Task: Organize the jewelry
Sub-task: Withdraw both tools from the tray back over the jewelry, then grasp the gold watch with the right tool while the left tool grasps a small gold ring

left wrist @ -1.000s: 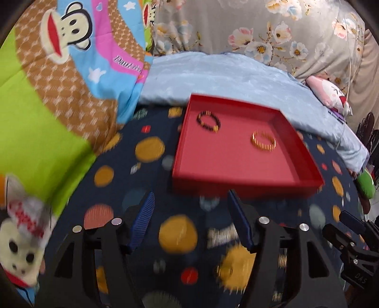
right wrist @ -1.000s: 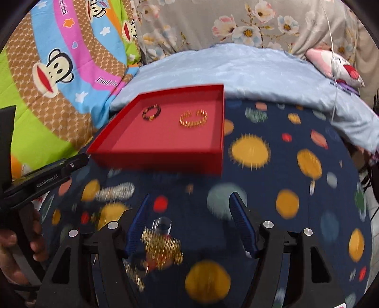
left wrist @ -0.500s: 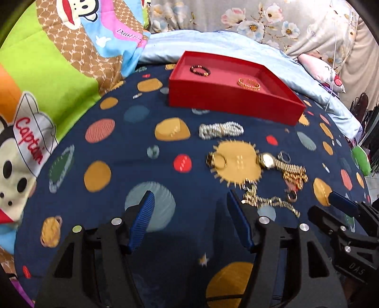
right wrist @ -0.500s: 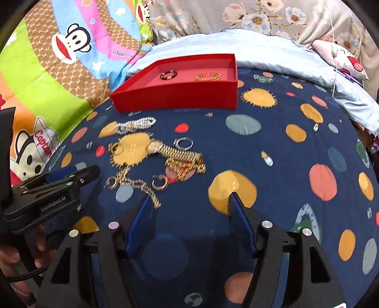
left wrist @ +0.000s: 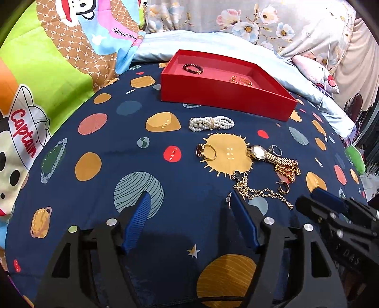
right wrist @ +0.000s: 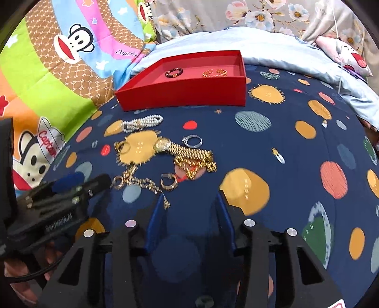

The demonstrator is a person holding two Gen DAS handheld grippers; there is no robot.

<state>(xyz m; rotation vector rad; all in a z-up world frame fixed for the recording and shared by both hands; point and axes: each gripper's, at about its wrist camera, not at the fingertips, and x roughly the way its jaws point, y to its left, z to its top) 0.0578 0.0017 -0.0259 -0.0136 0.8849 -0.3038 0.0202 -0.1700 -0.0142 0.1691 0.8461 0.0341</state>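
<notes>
A red tray (left wrist: 213, 94) (right wrist: 184, 94) sits at the far side of the navy planet-print bedspread, holding a dark bead bracelet (left wrist: 193, 68) (right wrist: 174, 71) and a gold bracelet (left wrist: 241, 80) (right wrist: 214, 72). In front of it lie a pearl bracelet (left wrist: 211, 123) (right wrist: 144, 122), a gold ring (left wrist: 206, 151) (right wrist: 122, 147), a gold watch (left wrist: 270, 155) (right wrist: 184, 149), a silver ring (right wrist: 192, 141), a gold hoop earring (right wrist: 168, 182) and a clover chain necklace (left wrist: 258, 189) (right wrist: 139, 181). My left gripper (left wrist: 189, 213) is opening, nothing between its jaws. My right gripper (right wrist: 190, 208) is closing on nothing, just short of the chain's end.
Colourful cartoon-monkey quilts (left wrist: 47, 71) are piled at the left. A pale blue blanket (left wrist: 213, 42) and floral bedding (right wrist: 260, 14) lie behind the tray. A pink plush toy (right wrist: 343, 53) rests at the far right. A hand (right wrist: 14, 272) holds the left gripper.
Both grippers pulled back from the red tray and sank toward the bedspread, bringing the loose jewelry into view. The right jaws narrowed; the left jaws widened slightly.
</notes>
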